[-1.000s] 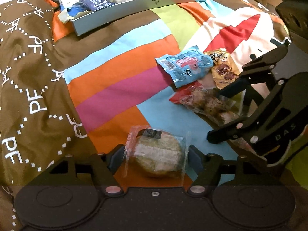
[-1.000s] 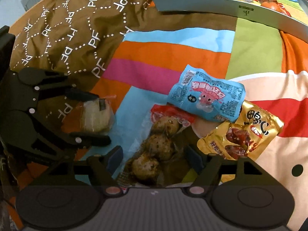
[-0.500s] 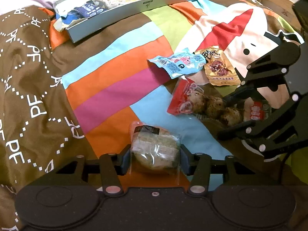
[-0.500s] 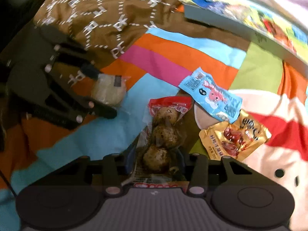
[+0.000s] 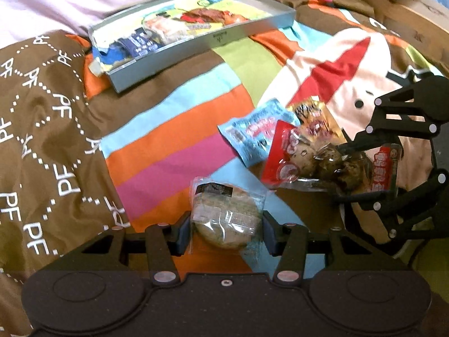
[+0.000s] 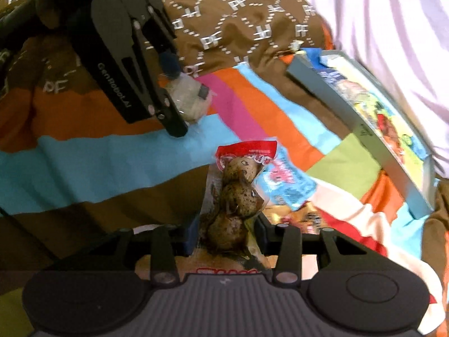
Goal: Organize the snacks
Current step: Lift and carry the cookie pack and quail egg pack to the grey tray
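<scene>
Gripping a clear red-topped pouch of three speckled brown eggs point(image 6: 234, 196), the right tool point(image 6: 224, 233) has just closed and lifted it off the striped bedspread point(image 6: 112, 151); a second ago it lay flat. Its long axis runs straight ahead, red end outward. The left tool point(image 5: 226, 231) clamps a clear-wrapped round cake point(image 5: 226, 219).

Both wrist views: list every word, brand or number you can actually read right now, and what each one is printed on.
"PF", repeated in white: on the brown part of the bedspread.
"GenROBOT.AI", as best it reads: on the side of the left gripper.
Print on the egg pack, blue packet, yellow packet, wrapped round cake and grey tray: too blurred to read.
</scene>
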Motion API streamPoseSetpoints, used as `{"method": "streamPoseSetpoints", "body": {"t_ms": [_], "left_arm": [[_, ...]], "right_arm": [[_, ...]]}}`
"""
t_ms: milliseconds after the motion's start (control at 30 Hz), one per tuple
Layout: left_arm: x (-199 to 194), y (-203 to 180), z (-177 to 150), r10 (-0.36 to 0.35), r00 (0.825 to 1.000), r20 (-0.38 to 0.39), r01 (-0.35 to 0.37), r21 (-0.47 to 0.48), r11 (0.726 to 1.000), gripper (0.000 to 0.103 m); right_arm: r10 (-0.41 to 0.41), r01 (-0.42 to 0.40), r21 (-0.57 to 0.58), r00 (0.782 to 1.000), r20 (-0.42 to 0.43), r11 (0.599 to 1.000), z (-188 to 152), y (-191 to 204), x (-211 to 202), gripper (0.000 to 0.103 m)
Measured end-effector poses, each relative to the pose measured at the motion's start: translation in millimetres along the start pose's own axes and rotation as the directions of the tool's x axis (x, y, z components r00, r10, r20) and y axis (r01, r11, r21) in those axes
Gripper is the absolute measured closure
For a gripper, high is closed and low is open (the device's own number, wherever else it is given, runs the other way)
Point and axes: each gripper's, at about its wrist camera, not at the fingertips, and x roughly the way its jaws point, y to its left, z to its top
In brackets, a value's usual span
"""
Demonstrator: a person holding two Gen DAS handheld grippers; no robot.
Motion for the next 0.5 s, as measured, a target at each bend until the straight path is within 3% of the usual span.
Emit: {"method": "streamPoseSetpoints", "body": {"t_ms": [267, 400, 500], "left_arm": [[-3, 1, 32, 0.02, 0.994, 0.106, -0.019, -0.012, 1.0, 0.051], [-4, 3, 58, 0.042, 0.98, 0.193, -0.036, -0.033, 0.999, 0.05], [-4, 4, 81, 0.063, 0.96, 0.274, -0.055, -0.036, 0.998, 0.05]], "right_arm": [[-0.112, 0.109, 0.046, 0.992, 0.061, 0.993, 4, -33, -5, 0.057], [-0.188, 0.179, 0.099, 0.977, 0.098, 0.979, 9, -61, -7, 0.057], [-0.241, 0.223, 0.152, 0.963, 0.118, 0.963, 12, -82, -8, 0.057]]}}
